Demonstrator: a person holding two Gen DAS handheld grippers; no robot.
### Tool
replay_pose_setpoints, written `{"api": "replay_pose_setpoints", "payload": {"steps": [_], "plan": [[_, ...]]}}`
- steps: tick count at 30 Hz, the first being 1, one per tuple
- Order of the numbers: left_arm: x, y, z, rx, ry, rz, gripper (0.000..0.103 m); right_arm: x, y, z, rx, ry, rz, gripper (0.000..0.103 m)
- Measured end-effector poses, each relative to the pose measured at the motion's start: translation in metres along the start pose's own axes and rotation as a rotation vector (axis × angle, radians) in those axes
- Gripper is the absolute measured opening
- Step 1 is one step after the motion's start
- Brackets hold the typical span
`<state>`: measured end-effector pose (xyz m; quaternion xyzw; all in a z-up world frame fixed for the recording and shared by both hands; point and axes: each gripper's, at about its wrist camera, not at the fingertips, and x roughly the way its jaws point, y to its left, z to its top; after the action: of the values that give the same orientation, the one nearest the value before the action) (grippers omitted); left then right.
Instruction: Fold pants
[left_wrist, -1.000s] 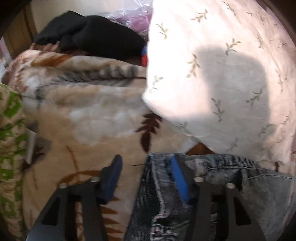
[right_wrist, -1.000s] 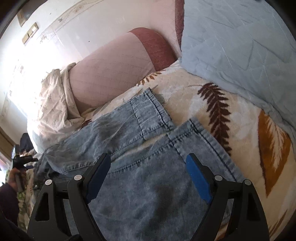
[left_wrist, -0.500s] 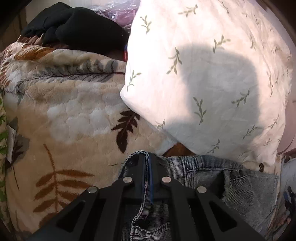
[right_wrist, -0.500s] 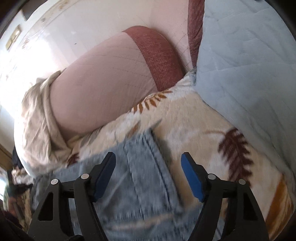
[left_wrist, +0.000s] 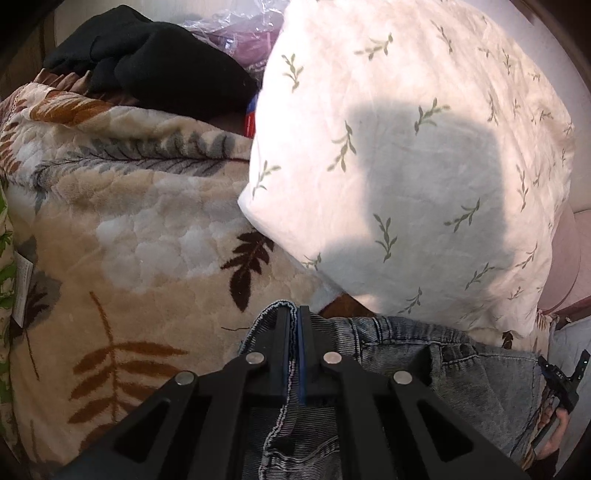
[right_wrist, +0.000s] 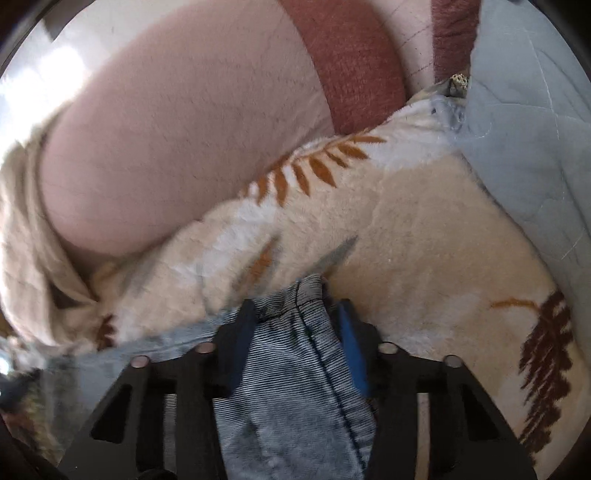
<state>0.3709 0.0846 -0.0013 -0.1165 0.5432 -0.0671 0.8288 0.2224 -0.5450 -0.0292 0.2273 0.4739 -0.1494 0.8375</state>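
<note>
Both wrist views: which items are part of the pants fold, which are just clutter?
In the job:
- jeans
- left gripper, shut on the waist edge
- right gripper, jaws just been closing, hem between them

Lying about:
- leaf-print blanket under the jeans
- white sprig-print pillow
- black garment
- pink bolster
- blue quilt

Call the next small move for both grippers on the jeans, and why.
Probably lift both ends together and carry one over the other. The left gripper is shut on the jeans at the waistband; the right gripper, jaws just closing, has the hem bunched between its pads on the blanket.
</note>
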Motion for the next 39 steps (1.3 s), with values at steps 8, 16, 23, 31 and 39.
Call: {"api": "replay_pose_setpoints", "payload": {"steps": [8, 16, 23, 31, 39], "plan": [[0.002, 0.014, 0.001, -0.041, 0.011, -0.033, 0.005, -0.026, 0.011, -0.019, -0.038, -0.081, 0.024, 0.015], [-0.002, 0.016, -0.003, -0.044, 0.007, 0.015, 0.004, -0.04, 0.008, -0.027, 0.005, -0.109, 0.032, 0.015], [-0.054, 0.025, -0.011, -0.086, -0.093, -0.071, 0.004, -0.072, 0.005, -0.029, 0.058, -0.17, 0.13, 0.015], [-0.136, 0.011, -0.048, -0.067, -0.179, -0.201, 0.004, -0.123, 0.001, -0.032, 0.076, -0.225, 0.18, 0.014], [-0.196, -0.008, -0.118, -0.055, -0.26, -0.309, 0.004, -0.198, -0.036, -0.061, 0.116, -0.3, 0.225, 0.014]]}}
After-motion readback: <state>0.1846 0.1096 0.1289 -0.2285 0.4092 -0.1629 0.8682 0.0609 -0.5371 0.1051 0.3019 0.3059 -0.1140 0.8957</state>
